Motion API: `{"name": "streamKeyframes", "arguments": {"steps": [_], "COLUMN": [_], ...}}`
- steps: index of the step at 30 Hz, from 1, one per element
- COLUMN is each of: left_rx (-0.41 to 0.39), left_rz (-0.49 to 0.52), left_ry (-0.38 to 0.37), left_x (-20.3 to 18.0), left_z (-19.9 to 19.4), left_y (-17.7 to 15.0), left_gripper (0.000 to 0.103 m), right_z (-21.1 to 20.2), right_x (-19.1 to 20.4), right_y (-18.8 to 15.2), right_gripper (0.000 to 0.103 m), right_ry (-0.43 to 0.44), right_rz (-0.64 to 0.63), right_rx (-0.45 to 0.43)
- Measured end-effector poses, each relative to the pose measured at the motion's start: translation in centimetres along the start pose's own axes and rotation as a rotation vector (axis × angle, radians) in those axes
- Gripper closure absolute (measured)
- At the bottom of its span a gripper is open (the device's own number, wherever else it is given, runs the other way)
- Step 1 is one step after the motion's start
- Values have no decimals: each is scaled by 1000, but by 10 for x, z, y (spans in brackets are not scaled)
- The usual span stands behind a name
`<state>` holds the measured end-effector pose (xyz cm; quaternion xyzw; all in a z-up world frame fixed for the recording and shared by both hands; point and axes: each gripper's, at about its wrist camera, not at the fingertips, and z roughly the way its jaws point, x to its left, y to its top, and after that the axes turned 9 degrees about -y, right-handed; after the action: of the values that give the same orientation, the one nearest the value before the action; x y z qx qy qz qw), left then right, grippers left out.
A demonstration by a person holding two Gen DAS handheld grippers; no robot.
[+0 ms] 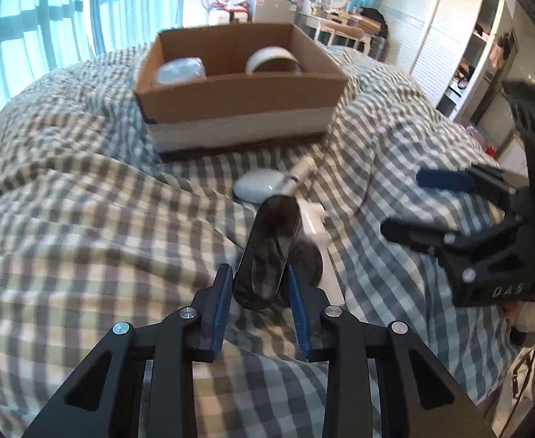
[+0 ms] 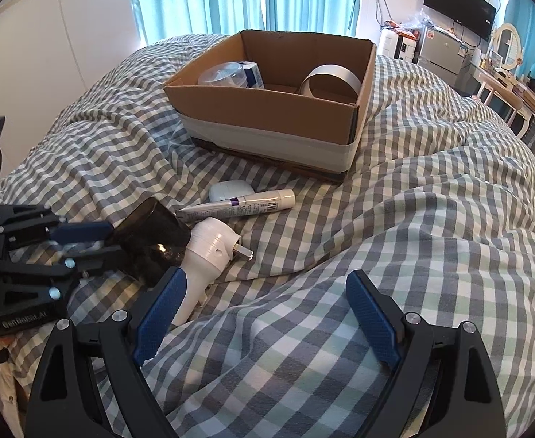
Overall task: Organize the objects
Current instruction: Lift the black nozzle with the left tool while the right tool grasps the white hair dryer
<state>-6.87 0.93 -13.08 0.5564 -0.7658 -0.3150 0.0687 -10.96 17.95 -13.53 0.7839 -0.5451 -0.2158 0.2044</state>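
Between the left gripper (image 1: 260, 284) jaws, a dark case (image 1: 267, 252) is clamped; right gripper (image 2: 267, 314) jaws spread wide, box (image 2: 267, 109) ahead.

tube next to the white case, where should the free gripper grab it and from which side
Grip the tube at mid-body, from above, with the open right gripper. It lies flat on the blanket, long axis left-right, so the fingers close across its narrow width.

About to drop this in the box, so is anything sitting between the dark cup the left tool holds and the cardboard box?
Nothing tall: only the white case and tube lying flat on the bedspread before the cardboard box.
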Motion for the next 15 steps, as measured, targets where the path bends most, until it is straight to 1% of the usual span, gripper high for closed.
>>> {"name": "streamKeyframes", "arguments": {"steps": [4,6,8,12,15], "left_rx": [-52,-71,-74,-48,-40], "left_rz": [-1,1,4,-5,9], "left_ry": [31,63,84,83,83], "left_x": [7,13,18,27,27], "left_z": [-20,-28,-31,-24,-17], "left_y": [10,15,16,12,8], "left_gripper": [73,73,73,73,73], "right_z": [4,9,16,37,53], "right_x": [10,16,23,42,53], "right_y": [2,3,5,10,12], "right_gripper": [13,13,13,13,14], "right_ry": [18,14,14,8,-3], "right_rz": [-8,-8,-3,-29,-53], "right_rx": [24,41,56,105,136]}}
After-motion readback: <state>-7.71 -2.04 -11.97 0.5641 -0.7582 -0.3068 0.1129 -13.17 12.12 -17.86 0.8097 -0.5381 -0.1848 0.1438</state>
